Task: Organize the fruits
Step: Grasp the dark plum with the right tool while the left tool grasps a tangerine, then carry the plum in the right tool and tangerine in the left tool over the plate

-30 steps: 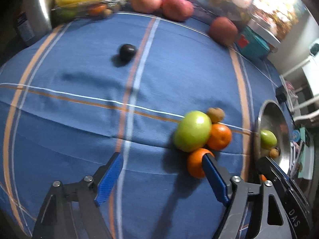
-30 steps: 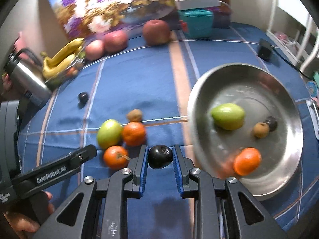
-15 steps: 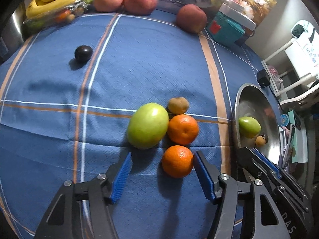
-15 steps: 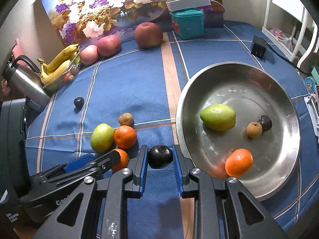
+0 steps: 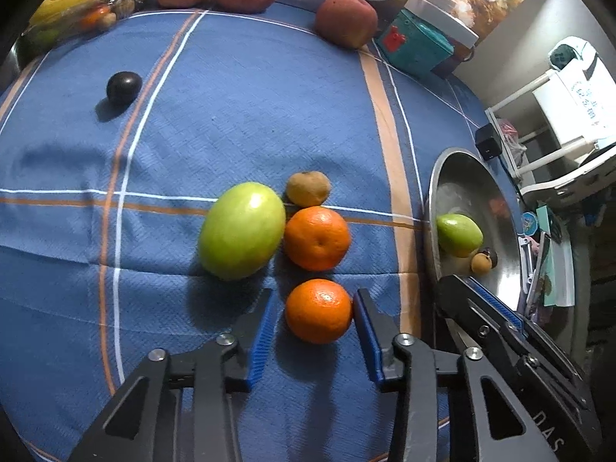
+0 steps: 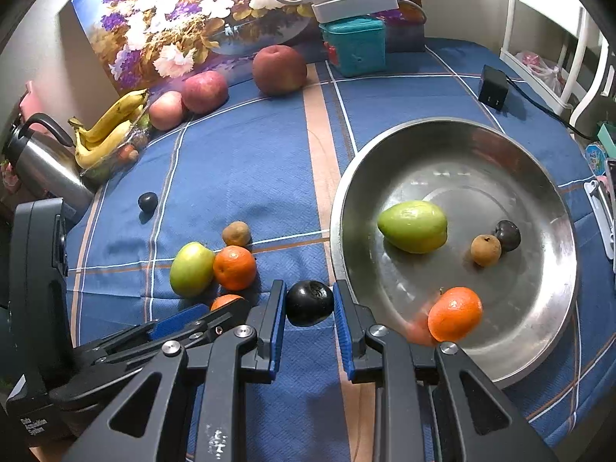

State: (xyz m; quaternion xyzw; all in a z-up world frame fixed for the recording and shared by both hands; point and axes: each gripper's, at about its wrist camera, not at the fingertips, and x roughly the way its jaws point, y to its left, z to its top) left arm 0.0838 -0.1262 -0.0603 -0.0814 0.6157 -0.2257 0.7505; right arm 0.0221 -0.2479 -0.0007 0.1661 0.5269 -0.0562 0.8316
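Observation:
My left gripper point(image 5: 313, 310) is open with its blue pads either side of an orange point(image 5: 318, 310) on the blue cloth; the right pad touches it. Beyond it lie a second orange point(image 5: 317, 238), a green mango point(image 5: 241, 230) and a small brown fruit point(image 5: 308, 188). My right gripper point(image 6: 309, 302) is shut on a dark plum point(image 6: 309, 302), held just left of the steel bowl point(image 6: 539, 177). The bowl holds a green mango point(image 6: 412, 226), an orange point(image 6: 455, 313), a brown fruit point(image 6: 486, 250) and a dark plum point(image 6: 508, 235). Another dark plum point(image 5: 123, 87) lies far left.
Three red apples point(image 6: 280, 69) and bananas point(image 6: 106, 131) line the back edge below a flower picture. A teal box point(image 6: 355, 48), a steel kettle point(image 6: 42, 165) and a black adapter point(image 6: 492, 88) stand around the edges. White furniture is at the right.
My left gripper has moved forward and right, and its jaws have narrowed around the near orange. My right gripper still holds the plum and has shifted slightly toward the bowl.

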